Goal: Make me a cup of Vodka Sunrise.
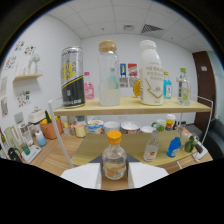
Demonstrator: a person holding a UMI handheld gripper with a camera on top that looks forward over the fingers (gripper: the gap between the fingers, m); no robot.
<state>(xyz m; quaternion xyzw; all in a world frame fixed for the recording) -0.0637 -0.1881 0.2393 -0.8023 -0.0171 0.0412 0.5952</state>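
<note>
**Stock check at the drinks shelf: small orange-capped bottle lined up for pickup**

- Two-tier wire shelf (130, 106): standing straight ahead of the gripper, carrying the tall containers on its wooden top board and smaller items on the lower level.
- White yoghurt-style bottle (151, 74): standing upright on the top board, towards the right.
- Black and yellow can (72, 77): standing upright on the top board, at the left.
- Clear bottle with cork-coloured lid (108, 75): standing between the can and the white bottle, holding a little pale liquid at the bottom.
- Small bottle with orange cap (114, 156): standing upright on the lower level, nearest the camera; judged to be the ingredient being approached.
- Gripper (114, 176): its two pale fingers (82, 175) are spreading wide, one at each side of the small bottle's base, with a gap showing at either side; nothing is being pinched.

Step in hand, as judged: fetching a first ingredient, pouring not yet begun. The next move is calling for closing squarely on the bottle's body, then lifting straight up without knocking the neighbouring small bottle (152, 149).
</note>
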